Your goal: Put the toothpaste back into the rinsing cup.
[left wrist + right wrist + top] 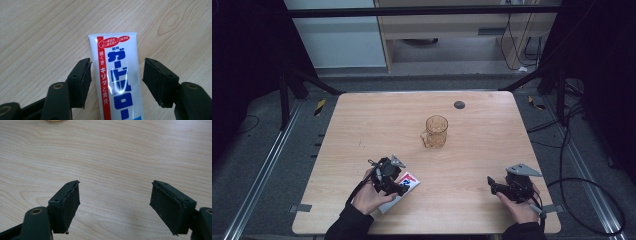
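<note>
A white toothpaste tube (408, 181) with a red stripe and blue lettering lies flat near the table's front left. My left gripper (399, 188) hangs over it, held by a hand. In the left gripper view the tube (117, 75) runs up between the two jaws of the left gripper (117, 68). The jaws straddle its flat crimped end with a thin gap on each side. My right gripper (492, 185) rests at the front right, and the right gripper (115, 195) stands wide open over bare wood with nothing between its pads.
An amber glass mug (436, 131) stands upright past the table's middle; its base edge (53, 120) shows at the top of the right gripper view. A small black disc (459, 104) lies near the far edge. The wooden table (482, 150) ends close behind both hands.
</note>
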{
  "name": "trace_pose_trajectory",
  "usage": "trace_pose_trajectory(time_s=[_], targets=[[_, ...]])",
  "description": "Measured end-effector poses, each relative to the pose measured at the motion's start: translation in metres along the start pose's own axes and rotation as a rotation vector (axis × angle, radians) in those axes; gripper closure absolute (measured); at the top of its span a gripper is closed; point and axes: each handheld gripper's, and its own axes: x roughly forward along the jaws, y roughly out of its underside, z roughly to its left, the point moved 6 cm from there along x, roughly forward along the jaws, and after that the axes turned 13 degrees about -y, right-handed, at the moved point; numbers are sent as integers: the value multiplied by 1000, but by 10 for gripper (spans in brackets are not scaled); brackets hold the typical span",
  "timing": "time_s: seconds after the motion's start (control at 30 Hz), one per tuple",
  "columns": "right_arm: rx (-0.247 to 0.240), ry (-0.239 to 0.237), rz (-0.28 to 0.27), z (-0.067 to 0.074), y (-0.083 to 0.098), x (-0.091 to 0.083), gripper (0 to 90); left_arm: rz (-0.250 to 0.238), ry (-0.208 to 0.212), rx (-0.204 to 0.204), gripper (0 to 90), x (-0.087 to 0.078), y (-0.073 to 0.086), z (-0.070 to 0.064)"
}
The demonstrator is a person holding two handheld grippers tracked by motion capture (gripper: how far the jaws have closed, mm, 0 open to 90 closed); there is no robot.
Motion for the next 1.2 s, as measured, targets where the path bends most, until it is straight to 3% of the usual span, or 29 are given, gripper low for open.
trace_pose_trajectory(time_s=[0.63, 1.2], targets=[[-2, -3, 16, 0, 1, 2, 234, 49, -16, 29, 371, 15, 4, -4], [2, -7, 20, 0, 2, 2, 231, 73, -14, 28, 377, 20, 6, -6]])
